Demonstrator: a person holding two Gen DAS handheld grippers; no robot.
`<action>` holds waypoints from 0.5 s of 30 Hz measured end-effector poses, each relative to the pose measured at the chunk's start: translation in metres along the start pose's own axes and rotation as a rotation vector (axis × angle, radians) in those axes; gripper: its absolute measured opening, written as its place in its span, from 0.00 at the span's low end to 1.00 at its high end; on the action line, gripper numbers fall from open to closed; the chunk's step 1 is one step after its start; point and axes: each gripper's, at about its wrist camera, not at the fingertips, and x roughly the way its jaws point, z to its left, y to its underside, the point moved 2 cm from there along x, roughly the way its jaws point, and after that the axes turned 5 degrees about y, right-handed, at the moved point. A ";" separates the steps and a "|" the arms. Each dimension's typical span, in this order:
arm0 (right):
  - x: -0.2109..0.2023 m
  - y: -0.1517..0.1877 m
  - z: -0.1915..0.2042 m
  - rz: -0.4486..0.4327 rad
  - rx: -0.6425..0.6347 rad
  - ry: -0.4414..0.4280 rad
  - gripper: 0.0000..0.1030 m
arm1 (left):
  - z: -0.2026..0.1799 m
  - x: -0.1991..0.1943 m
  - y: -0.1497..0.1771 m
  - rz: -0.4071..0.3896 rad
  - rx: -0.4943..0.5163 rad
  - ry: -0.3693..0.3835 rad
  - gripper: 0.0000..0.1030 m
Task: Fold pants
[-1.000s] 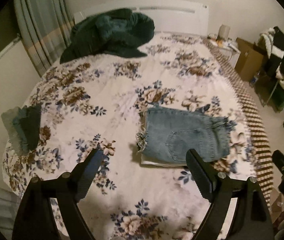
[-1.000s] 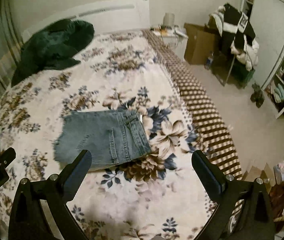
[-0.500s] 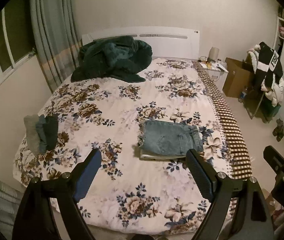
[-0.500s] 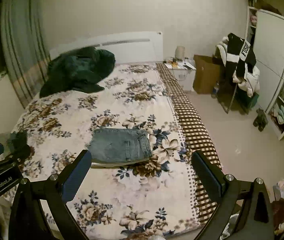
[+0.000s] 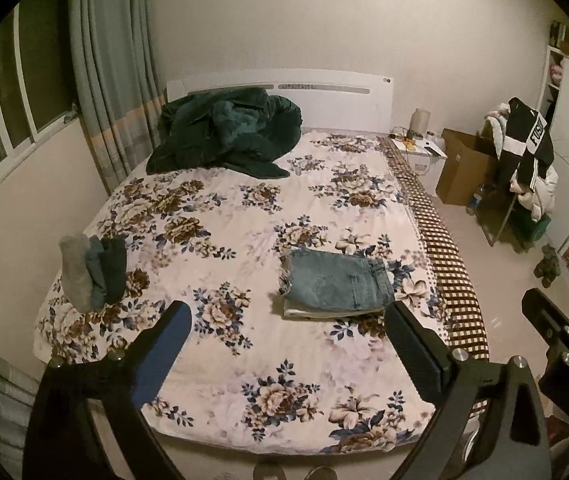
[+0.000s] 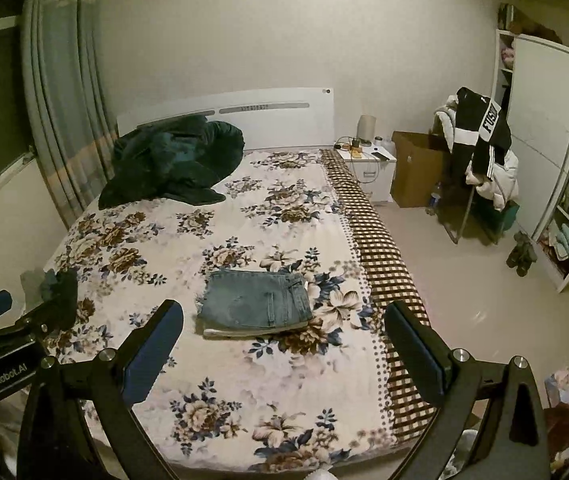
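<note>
Folded light-blue jeans [image 5: 336,284] lie as a flat rectangle on the floral bedspread [image 5: 244,216], right of the bed's middle; they also show in the right wrist view [image 6: 254,304]. My left gripper [image 5: 288,332] is open and empty, held back from the bed's foot, well short of the jeans. My right gripper [image 6: 284,332] is open and empty, also back from the foot of the bed. The right gripper's body shows at the left view's right edge [image 5: 556,332], and the left gripper's body at the right view's left edge [image 6: 0,344].
A dark green blanket [image 5: 224,132] is heaped at the headboard. Folded clothes [image 5: 92,268] stand at the bed's left edge. To the right are a nightstand [image 6: 368,164], a cardboard box [image 6: 416,168], a clothes-draped chair [image 6: 480,156] and a wardrobe [image 6: 544,152].
Both grippers have pulled back and up from the bed; the jeans look smaller and farther, and the whole bed and room have come into view. The jeans stay folded in place.
</note>
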 end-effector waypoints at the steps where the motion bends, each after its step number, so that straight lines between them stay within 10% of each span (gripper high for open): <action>1: -0.002 -0.001 0.002 -0.003 -0.002 0.003 1.00 | 0.001 -0.003 0.001 -0.002 0.001 -0.003 0.96; 15: 0.002 -0.011 0.006 0.002 -0.005 0.007 1.00 | 0.010 -0.017 0.006 -0.013 0.006 -0.023 0.96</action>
